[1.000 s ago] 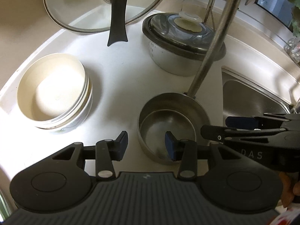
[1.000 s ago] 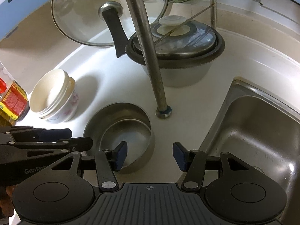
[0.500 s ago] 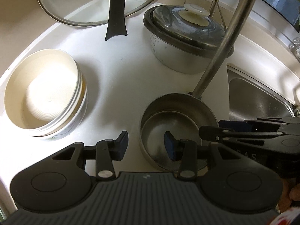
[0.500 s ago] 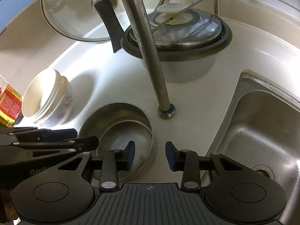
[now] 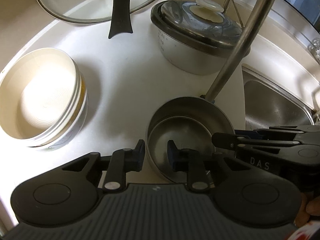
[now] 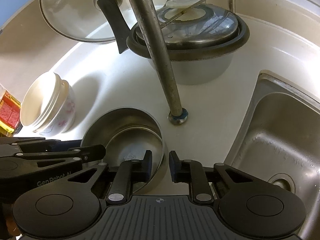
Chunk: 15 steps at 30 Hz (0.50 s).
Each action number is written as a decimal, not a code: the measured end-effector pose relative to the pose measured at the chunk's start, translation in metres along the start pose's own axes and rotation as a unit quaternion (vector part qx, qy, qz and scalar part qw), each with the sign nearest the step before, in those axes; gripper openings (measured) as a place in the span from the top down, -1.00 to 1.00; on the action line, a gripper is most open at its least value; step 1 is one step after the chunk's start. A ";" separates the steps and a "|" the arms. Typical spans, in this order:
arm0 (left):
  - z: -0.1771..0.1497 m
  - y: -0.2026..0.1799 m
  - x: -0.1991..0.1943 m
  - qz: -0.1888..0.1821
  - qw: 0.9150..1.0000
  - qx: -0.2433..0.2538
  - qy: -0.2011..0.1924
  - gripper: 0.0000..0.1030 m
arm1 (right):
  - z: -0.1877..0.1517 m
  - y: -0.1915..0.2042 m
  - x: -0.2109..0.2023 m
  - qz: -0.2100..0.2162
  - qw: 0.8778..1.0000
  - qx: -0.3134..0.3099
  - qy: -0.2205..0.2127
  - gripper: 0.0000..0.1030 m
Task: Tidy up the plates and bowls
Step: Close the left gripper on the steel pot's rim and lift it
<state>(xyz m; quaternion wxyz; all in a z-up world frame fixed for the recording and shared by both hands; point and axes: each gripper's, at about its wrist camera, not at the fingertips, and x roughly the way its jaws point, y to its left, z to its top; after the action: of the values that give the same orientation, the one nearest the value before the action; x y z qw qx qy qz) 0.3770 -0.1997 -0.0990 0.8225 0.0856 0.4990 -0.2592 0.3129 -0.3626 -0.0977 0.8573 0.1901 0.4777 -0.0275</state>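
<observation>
Two nested steel bowls [image 5: 186,124] [image 6: 128,128] stand on the white counter near the sink. My left gripper [image 5: 155,154] straddles their near-left rim, one finger outside and one inside, jaws narrowed but apart. My right gripper [image 6: 160,165] straddles their right rim the same way, with a small gap. A stack of cream bowls [image 5: 42,100] [image 6: 48,104] stands to the left, clear of both grippers. The right gripper's body shows in the left wrist view [image 5: 270,142], and the left gripper's in the right wrist view [image 6: 52,156].
A steel rack pole [image 6: 160,60] rises just behind the steel bowls. A lidded pot [image 5: 200,40] stands at the back, a glass lid [image 5: 96,4] leans on the wall. The steel sink [image 6: 280,140] lies to the right. A red-labelled bottle [image 6: 9,114] stands far left.
Both grippers have moved in over the steel bowls' rim from either side, and their jaws have narrowed. The bowls have not moved.
</observation>
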 end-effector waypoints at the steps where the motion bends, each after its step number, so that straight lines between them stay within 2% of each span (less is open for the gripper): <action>1: 0.000 0.000 0.001 -0.001 1.000 0.000 0.001 0.61 | 0.000 0.000 0.000 0.000 1.000 0.001 0.000 0.68; 3: 0.000 0.000 0.002 -0.001 1.000 -0.002 0.001 0.64 | 0.000 0.000 0.000 0.000 1.000 0.001 0.000 0.75; 8: 0.000 0.004 0.003 0.002 1.000 -0.006 0.002 0.87 | -0.001 0.001 0.001 -0.005 1.000 -0.003 -0.004 0.77; 15: -0.002 0.004 -0.002 -0.002 1.000 -0.004 -0.003 0.87 | 0.001 0.004 -0.002 -0.011 1.000 -0.007 -0.008 0.82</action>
<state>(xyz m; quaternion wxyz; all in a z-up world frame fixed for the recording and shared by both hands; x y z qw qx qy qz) 0.3771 -0.1949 -0.0985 0.8241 0.0804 0.4974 -0.2590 0.3134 -0.3599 -0.0940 0.8621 0.1788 0.4728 -0.0349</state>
